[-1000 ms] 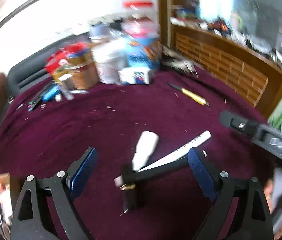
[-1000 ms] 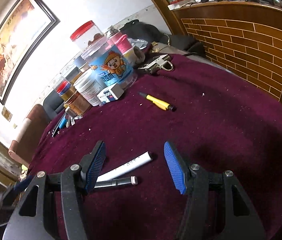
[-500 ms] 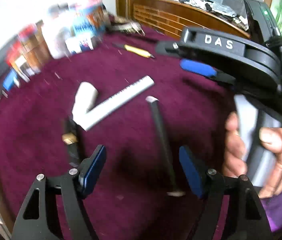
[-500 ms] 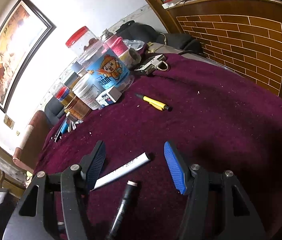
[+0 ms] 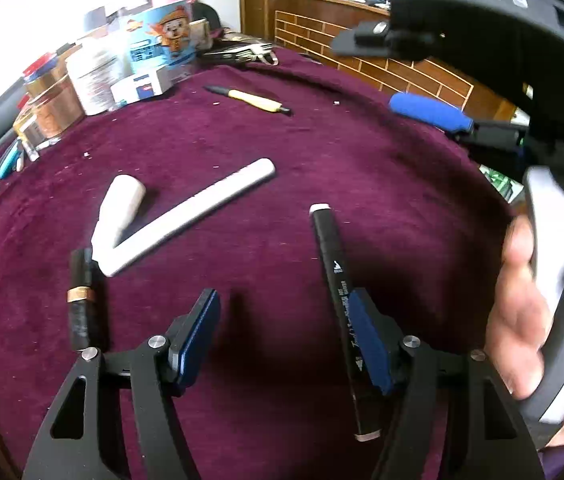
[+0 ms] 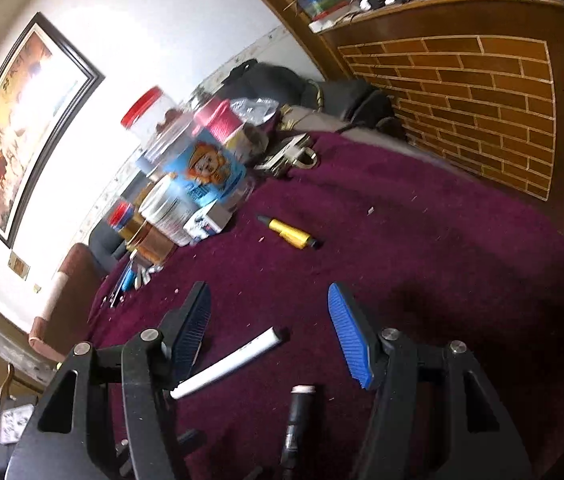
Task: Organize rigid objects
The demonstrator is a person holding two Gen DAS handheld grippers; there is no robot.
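My left gripper points down at the maroon tablecloth, its jaws apart with only cloth between the pads; they have just been closing. A black marker lies just inside the right-hand pad, running from about 5 o'clock near the frame bottom up toward 12 o'clock, its white-tipped end farthest from me. I cannot tell whether the pad touches it.

At 10 o'clock from the gripper lies a long white marker, slanting up toward 1 o'clock. A short white cap-like piece lies beside it, the 2 meeting at their near ends. A black tube with a copper band sits at 9 o'clock, just outside the left-hand pad. A yellow-handled knife lies far off at 12 o'clock, and jars and boxes crowd the table's far edge at 11 o'clock.

My right gripper is also apart, clamped on nothing. In its view the white marker lies between the jaws, nearer the left-hand one. My right hand shows at 3 o'clock in the left view.
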